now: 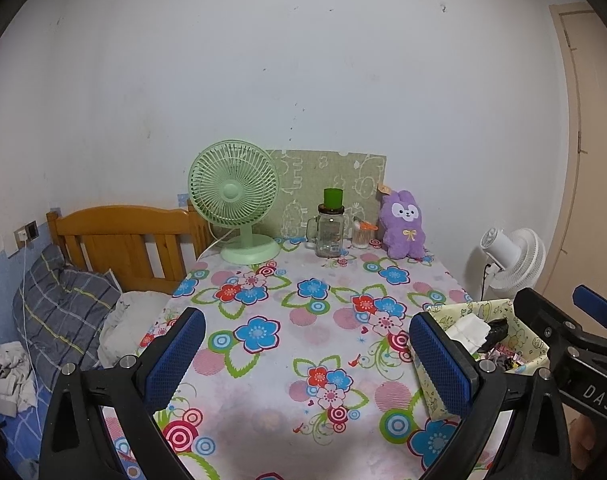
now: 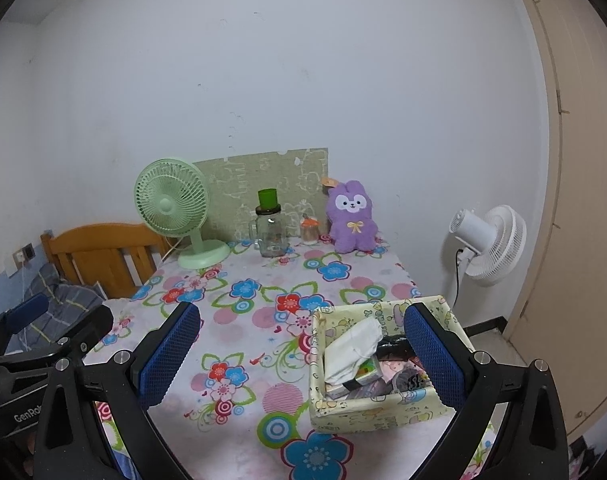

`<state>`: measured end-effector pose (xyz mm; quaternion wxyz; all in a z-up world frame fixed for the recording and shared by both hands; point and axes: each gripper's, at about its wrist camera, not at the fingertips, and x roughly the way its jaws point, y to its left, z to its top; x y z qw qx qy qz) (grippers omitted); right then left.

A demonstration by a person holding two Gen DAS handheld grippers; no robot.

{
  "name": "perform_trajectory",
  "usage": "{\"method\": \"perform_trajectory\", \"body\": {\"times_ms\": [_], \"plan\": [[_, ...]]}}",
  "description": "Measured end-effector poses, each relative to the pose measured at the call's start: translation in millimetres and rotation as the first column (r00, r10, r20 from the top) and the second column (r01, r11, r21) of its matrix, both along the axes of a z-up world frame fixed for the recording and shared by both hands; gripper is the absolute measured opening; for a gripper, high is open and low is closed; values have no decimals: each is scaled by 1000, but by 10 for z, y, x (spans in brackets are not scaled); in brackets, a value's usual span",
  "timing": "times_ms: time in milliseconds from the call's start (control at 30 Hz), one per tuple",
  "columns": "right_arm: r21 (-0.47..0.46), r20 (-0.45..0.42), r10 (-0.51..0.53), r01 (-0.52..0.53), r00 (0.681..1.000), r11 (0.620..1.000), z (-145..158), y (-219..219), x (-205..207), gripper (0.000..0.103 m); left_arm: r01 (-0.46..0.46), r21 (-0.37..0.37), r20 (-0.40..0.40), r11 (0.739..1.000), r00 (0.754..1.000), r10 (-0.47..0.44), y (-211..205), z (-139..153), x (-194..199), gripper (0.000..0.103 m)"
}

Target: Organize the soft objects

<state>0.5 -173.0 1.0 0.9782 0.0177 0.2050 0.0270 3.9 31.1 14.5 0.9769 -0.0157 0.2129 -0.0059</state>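
Note:
A purple plush bunny [image 1: 403,224] sits upright at the far right of the flowered table [image 1: 303,320], against a green board; it also shows in the right wrist view [image 2: 352,216]. A pale yellow fabric box [image 2: 383,364] at the near right holds a white cloth [image 2: 353,350] and small items; it shows in the left wrist view too [image 1: 499,332]. My left gripper [image 1: 307,360] is open and empty above the near table. My right gripper [image 2: 303,356] is open and empty, its right finger over the box.
A green desk fan [image 1: 235,204], a glass mug jar with a green lid [image 1: 330,228] and a small jar of swabs [image 1: 361,234] stand at the back. A wooden bed [image 1: 119,240] with pillows lies left. A white floor fan [image 2: 491,240] stands right.

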Motion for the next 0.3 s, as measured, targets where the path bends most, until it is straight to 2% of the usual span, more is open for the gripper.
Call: {"method": "perform_trajectory", "body": {"times_ms": [300], "plan": [[16, -22, -10, 10, 1000, 1000, -33, -20, 22, 103, 2, 17, -4, 1000, 1000, -2, -23, -6, 33, 103]]}}
